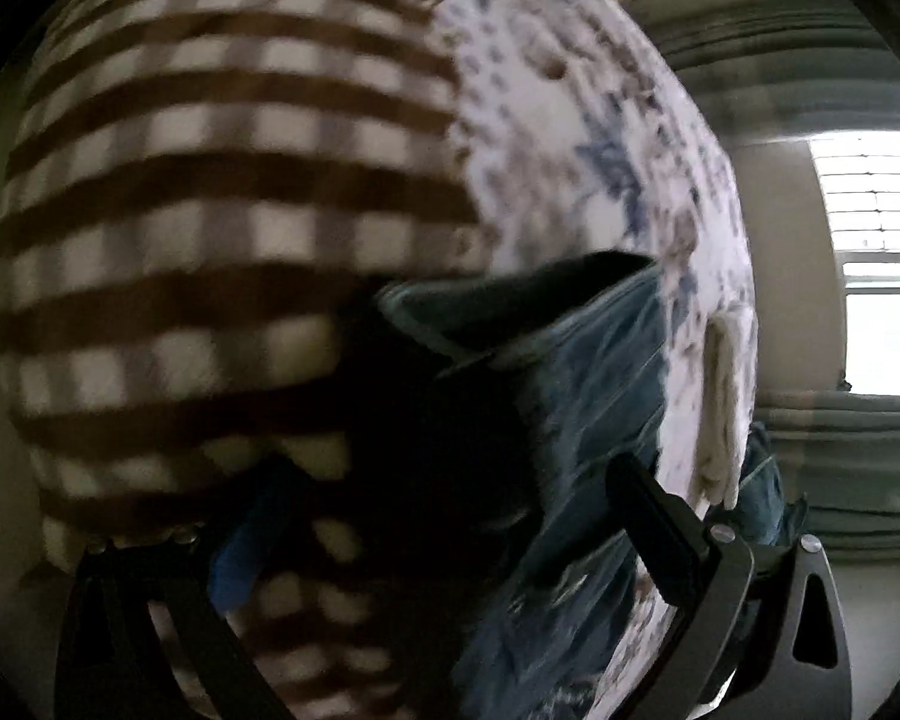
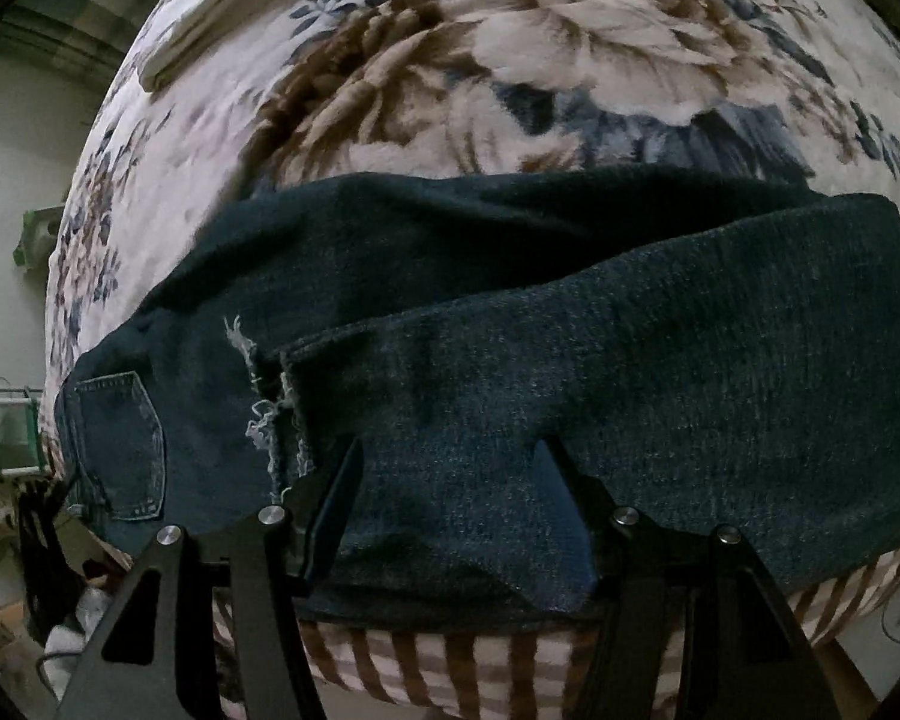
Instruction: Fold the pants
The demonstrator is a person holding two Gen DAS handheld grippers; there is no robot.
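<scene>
Dark jeans [image 2: 510,324] folded over on a flowered blanket [image 2: 510,60], the upper layer's frayed hem [image 2: 270,408] and a back pocket [image 2: 123,444] off to the left in the right wrist view. Right gripper [image 2: 450,462] pointing down onto the top layer, fingers [image 2: 342,480] spread apart with denim lying flat between them, not pinched. Below the jeans, a brown-and-white checked sheet [image 2: 450,666]. In the left wrist view, heavy blur: left gripper [image 1: 438,516] over the checked sheet, one finger [image 1: 648,516] right beside a hanging fold of the jeans [image 1: 594,372], the other finger only a dark smear with something blue near it; cannot tell whether the fingers clamp the cloth or stand apart. A pale folded cloth [image 1: 720,408] on the blanket's edge beyond.
</scene>
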